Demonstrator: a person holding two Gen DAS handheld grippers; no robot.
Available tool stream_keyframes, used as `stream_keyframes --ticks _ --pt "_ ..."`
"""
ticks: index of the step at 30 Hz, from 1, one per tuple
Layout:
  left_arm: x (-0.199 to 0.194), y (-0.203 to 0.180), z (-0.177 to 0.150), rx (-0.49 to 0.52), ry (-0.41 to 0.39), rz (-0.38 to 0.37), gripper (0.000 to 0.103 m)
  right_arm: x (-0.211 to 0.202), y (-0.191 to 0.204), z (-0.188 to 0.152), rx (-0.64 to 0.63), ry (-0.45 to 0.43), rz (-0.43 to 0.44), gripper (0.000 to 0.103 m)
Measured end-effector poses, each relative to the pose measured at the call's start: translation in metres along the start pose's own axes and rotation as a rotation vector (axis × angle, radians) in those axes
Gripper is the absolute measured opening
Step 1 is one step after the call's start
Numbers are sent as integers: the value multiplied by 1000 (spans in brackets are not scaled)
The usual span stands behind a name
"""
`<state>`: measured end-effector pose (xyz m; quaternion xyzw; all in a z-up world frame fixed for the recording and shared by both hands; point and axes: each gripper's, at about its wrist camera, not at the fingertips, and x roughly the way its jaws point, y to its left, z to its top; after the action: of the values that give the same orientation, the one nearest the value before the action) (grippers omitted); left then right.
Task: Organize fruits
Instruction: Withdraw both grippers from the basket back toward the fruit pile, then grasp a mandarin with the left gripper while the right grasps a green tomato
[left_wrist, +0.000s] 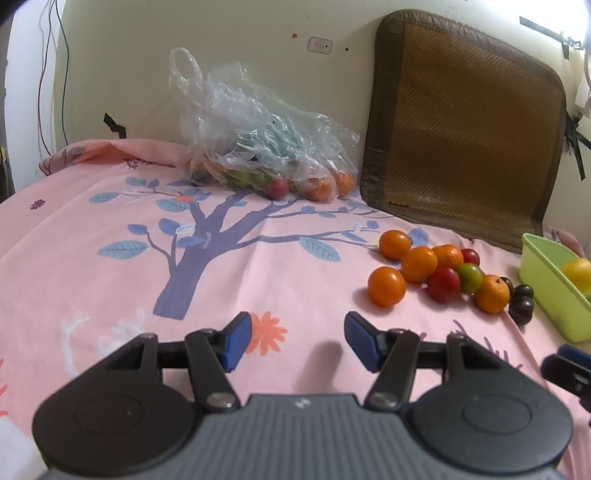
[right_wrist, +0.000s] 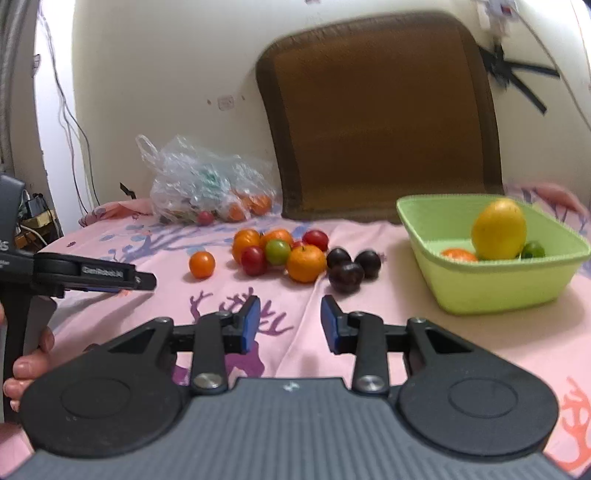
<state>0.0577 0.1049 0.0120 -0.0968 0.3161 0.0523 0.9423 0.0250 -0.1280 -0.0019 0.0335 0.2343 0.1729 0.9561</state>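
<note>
A cluster of loose fruit lies on the pink bedsheet: oranges (left_wrist: 386, 286) (right_wrist: 306, 263), red fruits (left_wrist: 444, 284) (right_wrist: 254, 260), a green one (left_wrist: 469, 277) (right_wrist: 277, 251) and dark plums (left_wrist: 521, 309) (right_wrist: 346, 277). A light green basket (right_wrist: 491, 286) (left_wrist: 546, 291) at the right holds a yellow fruit (right_wrist: 499, 229), an orange and a lime. My left gripper (left_wrist: 297, 341) is open and empty, short and left of the cluster. My right gripper (right_wrist: 290, 319) is open and empty, just before the plums. The left gripper also shows at the left of the right wrist view (right_wrist: 122, 282).
A clear plastic bag (left_wrist: 255, 147) (right_wrist: 207, 184) with more fruit lies at the back by the wall. A brown woven cushion (left_wrist: 465, 122) (right_wrist: 380, 118) leans on the wall behind the fruit. The sheet drops off at the far left.
</note>
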Motion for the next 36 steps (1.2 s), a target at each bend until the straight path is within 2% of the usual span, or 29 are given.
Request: stream_keyframes --ticks 4,8,13,17,19,23,25,28,29,33,36 --pt "-2 2 -1 -8 -10 -22 57 11 13 11 -122 -16 -25 39" --pt "-5 0 -1 -4 -29 -37 57 39 15 28 -250 10 -44 39" --pt "-9 2 -1 -10 -54 -70 57 78 18 34 -350 72 -56 39" --pt "-14 7 -1 -28 -84 -130 60 81 24 31 -404 85 -69 37" --pt "-18 9 -1 -42 -104 -167 65 72 26 32 -370 84 -52 36" --pt "-18 10 0 -62 -100 -241 65 41 44 24 -333 53 52 35" --pt "-19 7 -1 -43 -101 -247 65 37 54 17 -333 62 104 34" --pt "-22 2 -3 -10 -110 -254 65 36 64 6 -396 33 71 43" --pt "-22 0 -3 1 -110 -259 65 37 63 6 -397 34 63 43" --pt "-21 -7 -4 30 -95 -294 65 23 43 15 -310 40 124 43" --pt "-24 -23 -7 77 -75 -333 65 5 27 19 -250 -10 89 43"
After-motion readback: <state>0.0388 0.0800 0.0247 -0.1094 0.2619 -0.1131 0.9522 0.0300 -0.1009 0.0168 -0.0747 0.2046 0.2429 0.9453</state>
